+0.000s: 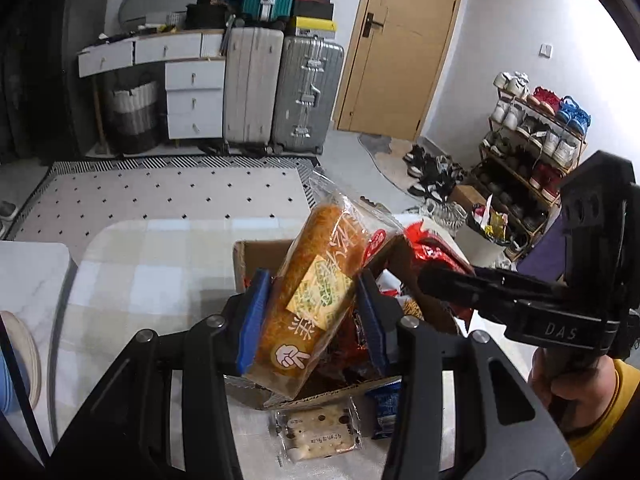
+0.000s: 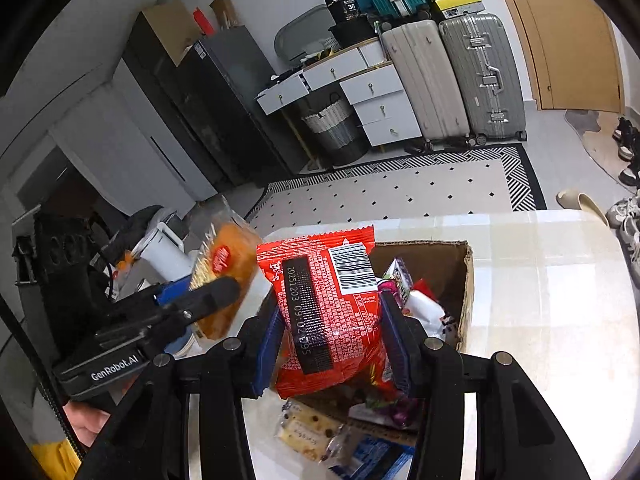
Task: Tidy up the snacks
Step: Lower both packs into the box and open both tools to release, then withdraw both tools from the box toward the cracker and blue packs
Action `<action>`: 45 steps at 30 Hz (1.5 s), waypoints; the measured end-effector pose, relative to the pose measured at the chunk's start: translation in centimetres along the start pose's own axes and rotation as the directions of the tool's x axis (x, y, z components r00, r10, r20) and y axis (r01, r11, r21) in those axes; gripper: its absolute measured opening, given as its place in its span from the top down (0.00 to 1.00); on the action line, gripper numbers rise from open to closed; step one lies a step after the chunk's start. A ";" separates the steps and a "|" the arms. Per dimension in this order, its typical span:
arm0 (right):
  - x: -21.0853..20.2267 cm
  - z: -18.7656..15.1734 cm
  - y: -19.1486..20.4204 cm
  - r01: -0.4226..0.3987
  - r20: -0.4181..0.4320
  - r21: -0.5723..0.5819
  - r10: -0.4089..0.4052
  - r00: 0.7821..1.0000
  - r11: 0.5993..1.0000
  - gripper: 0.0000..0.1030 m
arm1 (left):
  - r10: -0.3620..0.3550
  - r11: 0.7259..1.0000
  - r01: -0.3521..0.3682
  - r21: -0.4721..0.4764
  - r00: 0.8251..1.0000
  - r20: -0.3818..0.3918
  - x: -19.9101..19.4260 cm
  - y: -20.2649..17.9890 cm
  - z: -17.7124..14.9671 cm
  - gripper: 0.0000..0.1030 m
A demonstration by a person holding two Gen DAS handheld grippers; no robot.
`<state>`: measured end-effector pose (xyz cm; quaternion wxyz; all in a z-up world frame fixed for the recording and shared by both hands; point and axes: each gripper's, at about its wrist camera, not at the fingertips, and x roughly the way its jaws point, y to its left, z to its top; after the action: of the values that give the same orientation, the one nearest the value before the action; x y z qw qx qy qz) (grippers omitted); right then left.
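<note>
My left gripper (image 1: 312, 316) is shut on a clear-wrapped orange bread roll (image 1: 316, 288) and holds it tilted above the open cardboard box (image 1: 248, 256) on the table. My right gripper (image 2: 334, 336) is shut on a red snack packet (image 2: 324, 304) above the same box (image 2: 466, 280). The red packet shows in the left wrist view (image 1: 430, 248) at the right, and the bread roll shows in the right wrist view (image 2: 226, 276) at the left. Several wrapped snacks lie inside the box.
A cracker packet (image 1: 320, 434) and a blue packet (image 1: 386, 404) lie on the checked tablecloth (image 1: 140, 280) by the box's near side. Suitcases, drawers and a shoe rack (image 1: 536, 152) stand beyond the table.
</note>
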<state>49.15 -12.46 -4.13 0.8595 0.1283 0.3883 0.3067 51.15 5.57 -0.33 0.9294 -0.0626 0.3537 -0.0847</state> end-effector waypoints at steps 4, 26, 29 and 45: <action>0.4 0.1 -0.7 0.010 0.006 -0.006 -0.010 1.000 1.000 0.54 | -0.002 1.000 0.002 0.004 1.000 -0.023 2.6 0.3 -0.5 0.61; 1.2 0.0 -1.7 0.042 -0.004 -0.012 -0.042 0.999 0.999 0.54 | 0.012 1.000 -0.010 0.019 0.996 -0.090 9.2 0.2 -0.8 0.60; 1.1 0.1 -1.9 0.042 -0.001 0.000 -0.042 0.999 0.999 0.54 | 0.008 1.000 -0.006 0.025 0.997 -0.080 9.0 0.0 -0.6 0.60; 0.7 -0.5 0.1 0.148 0.011 -0.050 -0.147 0.989 0.988 0.36 | 0.010 1.000 -0.008 0.016 0.997 -0.081 3.7 0.8 -3.0 0.59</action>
<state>49.06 -11.96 -4.81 0.8841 0.0784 0.3859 0.2517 52.00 5.46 -5.11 0.9152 -0.0504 0.3906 -0.0856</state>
